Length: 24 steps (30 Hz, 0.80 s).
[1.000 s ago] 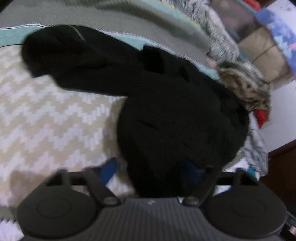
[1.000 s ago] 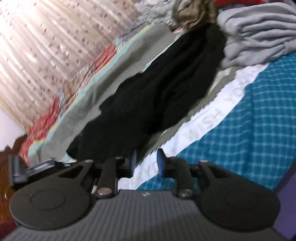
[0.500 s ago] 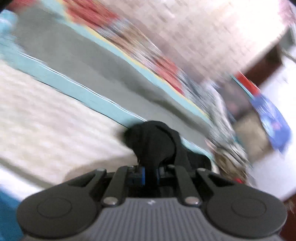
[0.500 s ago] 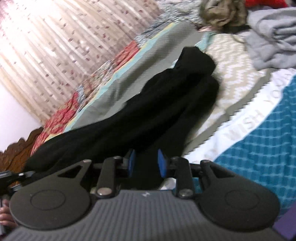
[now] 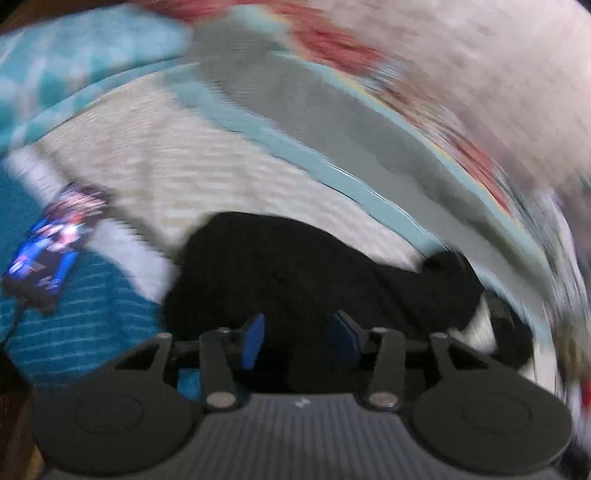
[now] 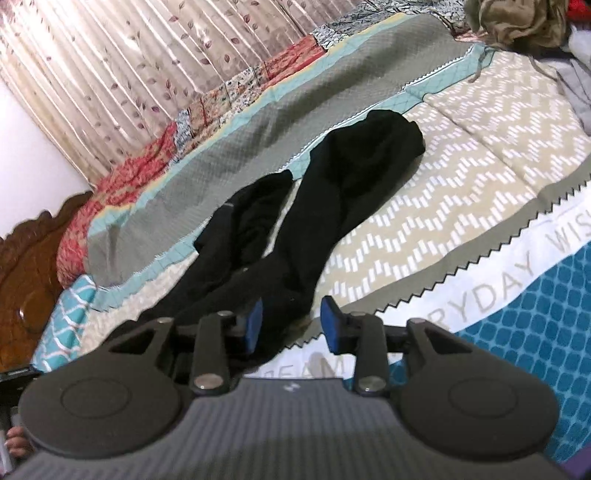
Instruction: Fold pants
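Observation:
Black pants (image 6: 332, 195) lie stretched out on the bed, both legs running from the near edge toward the far grey strip, with a bunched end at the far right. My right gripper (image 6: 291, 325) is open just above the near end of the pants, its blue pads (image 6: 253, 325) apart and holding nothing. In the blurred left wrist view the pants (image 5: 295, 266) lie as a dark mound in front of my left gripper (image 5: 299, 339), which is open with cloth lying between its blue pads (image 5: 253, 341).
The bed has a beige zigzag quilt (image 6: 480, 173), a grey strip (image 6: 295, 96) and a teal blanket (image 6: 535, 332). A clothes pile (image 6: 524, 22) sits far right. A wooden headboard (image 6: 29, 266) and curtain (image 6: 147, 55) lie on the left.
My left gripper was shut on the pants half a second ago and is now open, still moving fast. My right gripper opened wider. The pants now lie stretched out.

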Each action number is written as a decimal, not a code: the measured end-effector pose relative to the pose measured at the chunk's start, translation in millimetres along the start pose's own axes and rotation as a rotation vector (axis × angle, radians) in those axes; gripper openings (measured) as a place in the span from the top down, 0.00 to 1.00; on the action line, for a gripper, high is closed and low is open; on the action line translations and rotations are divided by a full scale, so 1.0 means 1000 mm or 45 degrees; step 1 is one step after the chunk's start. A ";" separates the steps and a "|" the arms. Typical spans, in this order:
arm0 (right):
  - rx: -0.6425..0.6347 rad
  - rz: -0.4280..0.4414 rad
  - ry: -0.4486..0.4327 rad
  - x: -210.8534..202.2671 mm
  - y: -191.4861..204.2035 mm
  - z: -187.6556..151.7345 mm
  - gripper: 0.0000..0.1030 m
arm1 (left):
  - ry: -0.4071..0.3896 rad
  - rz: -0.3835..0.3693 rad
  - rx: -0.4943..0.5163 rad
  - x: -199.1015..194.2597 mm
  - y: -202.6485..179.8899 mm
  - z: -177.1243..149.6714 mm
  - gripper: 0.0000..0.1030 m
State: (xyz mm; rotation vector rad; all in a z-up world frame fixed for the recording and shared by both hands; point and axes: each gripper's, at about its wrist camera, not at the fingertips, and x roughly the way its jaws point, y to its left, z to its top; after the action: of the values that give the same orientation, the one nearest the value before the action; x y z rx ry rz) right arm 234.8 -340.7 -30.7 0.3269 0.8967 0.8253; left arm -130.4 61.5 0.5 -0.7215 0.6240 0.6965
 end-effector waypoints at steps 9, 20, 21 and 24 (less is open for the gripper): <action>-0.098 -0.151 -0.093 0.041 -0.007 0.071 0.49 | 0.180 -0.244 0.919 0.039 -0.159 -0.118 0.45; -0.314 -0.298 -0.016 0.157 -0.011 0.197 0.45 | 0.297 -0.099 0.841 0.041 -0.134 -0.094 0.87; -0.388 -0.309 0.009 0.169 -0.006 0.201 0.41 | 0.286 -0.088 0.781 0.027 -0.116 -0.081 0.87; -0.552 -0.396 0.072 0.201 -0.004 0.209 0.26 | 0.225 -0.029 0.599 -0.014 -0.071 -0.046 0.87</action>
State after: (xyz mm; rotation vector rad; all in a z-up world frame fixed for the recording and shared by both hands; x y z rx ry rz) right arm 473.8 -176.1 -20.0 -0.2118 0.7721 0.7179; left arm -98.3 -17.5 8.9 -0.3530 0.9024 0.4418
